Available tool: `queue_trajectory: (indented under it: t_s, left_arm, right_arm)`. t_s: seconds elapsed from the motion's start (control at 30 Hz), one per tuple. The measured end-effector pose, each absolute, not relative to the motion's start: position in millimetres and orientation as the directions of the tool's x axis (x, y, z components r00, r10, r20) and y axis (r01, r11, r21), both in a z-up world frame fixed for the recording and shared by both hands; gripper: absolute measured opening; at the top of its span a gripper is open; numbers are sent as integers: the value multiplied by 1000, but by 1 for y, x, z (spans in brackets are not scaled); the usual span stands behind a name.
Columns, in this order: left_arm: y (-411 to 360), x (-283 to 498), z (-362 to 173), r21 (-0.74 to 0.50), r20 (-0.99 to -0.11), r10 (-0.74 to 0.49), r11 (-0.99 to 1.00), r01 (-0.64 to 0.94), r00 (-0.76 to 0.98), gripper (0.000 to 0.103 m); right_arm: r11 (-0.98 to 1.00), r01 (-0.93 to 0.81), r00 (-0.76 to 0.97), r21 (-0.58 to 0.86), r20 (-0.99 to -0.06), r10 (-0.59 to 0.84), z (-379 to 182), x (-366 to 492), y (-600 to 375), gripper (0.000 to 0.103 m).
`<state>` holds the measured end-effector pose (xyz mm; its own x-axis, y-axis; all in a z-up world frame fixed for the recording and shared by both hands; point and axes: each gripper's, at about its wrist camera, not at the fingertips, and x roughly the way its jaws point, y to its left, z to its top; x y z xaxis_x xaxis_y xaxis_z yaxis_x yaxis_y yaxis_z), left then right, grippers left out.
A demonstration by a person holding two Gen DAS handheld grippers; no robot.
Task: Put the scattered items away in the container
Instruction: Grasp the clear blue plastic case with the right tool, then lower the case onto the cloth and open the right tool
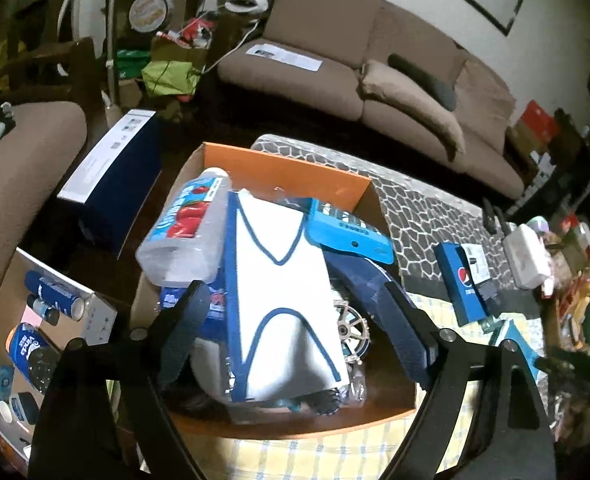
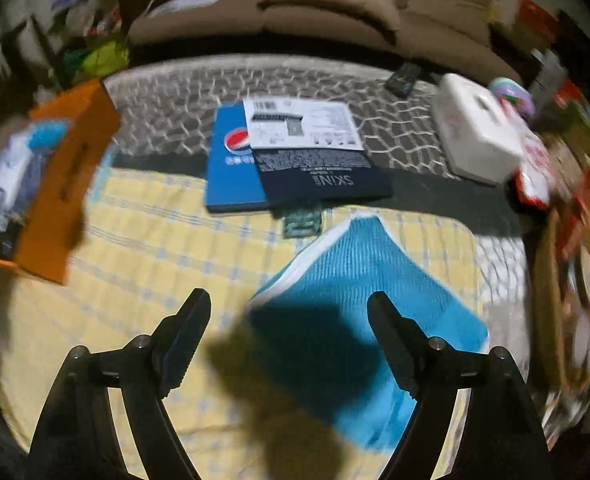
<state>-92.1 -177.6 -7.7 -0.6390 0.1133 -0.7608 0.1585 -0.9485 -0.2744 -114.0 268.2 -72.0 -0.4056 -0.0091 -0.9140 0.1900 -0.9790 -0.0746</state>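
Already my left gripper (image 1: 295, 320) hangs wide over the heaped orange box (image 1: 287, 168), while my right gripper (image 2: 289, 336), jaws spread and empty, frames the blue cloth (image 2: 359, 280), Pepsi box (image 2: 231, 168) beyond.

I read a Pepsi globe logo on the flat blue box (image 2: 231, 168). "SKIN" shows upside down on the dark navy packet (image 2: 327, 176) lying across it. Bottle and can labels in the left view are unreadable.
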Motion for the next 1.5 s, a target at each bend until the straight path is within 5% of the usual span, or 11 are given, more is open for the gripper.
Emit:
queue_trajectory:
  t_s: [0.4, 0.43, 0.5, 0.53, 1.3, 1.43, 1.5]
  left_arm:
    - [-138, -107, -28, -177, -800, 75, -978, 114, -596, 84]
    - [-136, -107, -28, -174, -799, 77, -979, 107, -596, 84]
    - [-131, -107, -28, -167, -798, 79, -982, 93, -597, 84]
    - [-131, -107, -28, -166, -798, 80, -982, 90, -598, 84]
    - [-142, -33, 11, -325, -747, 196, -941, 92, -636, 84]
    - [-123, -5, 12, -302, -743, 200, -952, 53, -639, 84]
    - [-115, 8, 13, -282, -739, 184, -958, 49, -648, 84]
  right_arm:
    - [-968, 239, -336, -82, -942, -3, -151, -203, 269, 80]
    - [-968, 233, -334, -88, -942, 6, -152, -204, 268, 76]
    - [-966, 231, -340, -118, -940, 33, -152, -205, 265, 43]
    - [-970, 228, -314, -89, -949, 13, -154, -205, 265, 39]
    - [-909, 371, -150, 191, -953, -262, -144, 29, 97, 40]
    - [-905, 347, -195, 247, -924, -327, -121, 45, 113, 61]
    - [-919, 318, -249, 235, -914, -320, -108, 47, 133, 62]
